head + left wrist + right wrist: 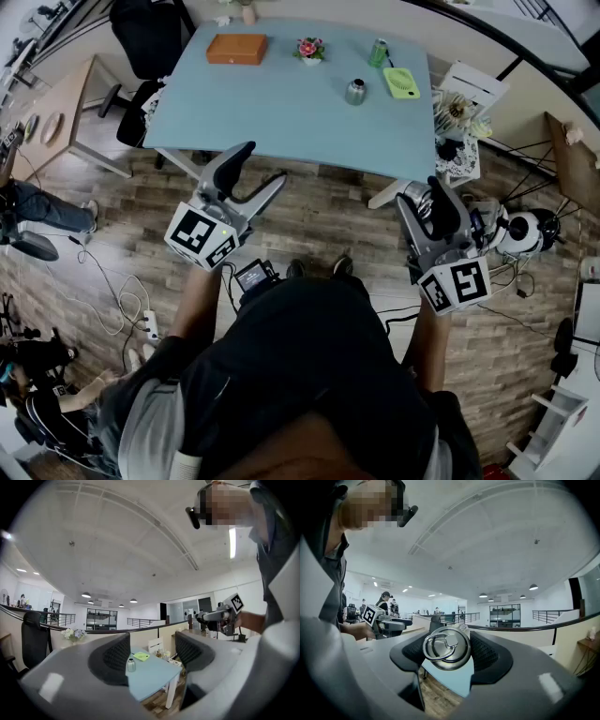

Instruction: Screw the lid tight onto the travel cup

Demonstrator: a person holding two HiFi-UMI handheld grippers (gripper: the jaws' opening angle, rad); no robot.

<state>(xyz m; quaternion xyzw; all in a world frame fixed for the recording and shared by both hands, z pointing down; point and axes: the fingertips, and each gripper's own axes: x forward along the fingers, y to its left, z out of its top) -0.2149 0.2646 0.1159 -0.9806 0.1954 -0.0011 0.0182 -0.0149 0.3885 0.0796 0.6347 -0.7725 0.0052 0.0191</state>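
The steel travel cup (355, 91) stands without its lid on the pale blue table (272, 112), far right of centre; the left gripper view also shows the cup (131, 664) far off between the jaws. My left gripper (265, 162) (152, 653) is open and empty, held level short of the table's near edge. My right gripper (427, 194) (447, 651) is shut on the round metal lid (446, 648), whose ring handle faces the camera. It hovers off the table's near right corner. Each gripper shows in the other's view.
On the table's far side sit a brown box (236, 48), a small flower pot (308, 48), a green can (378, 52) and a yellow-green gadget (401, 82). A black chair (150, 37) stands at the far left corner, a cluttered white cart (461, 112) at the right.
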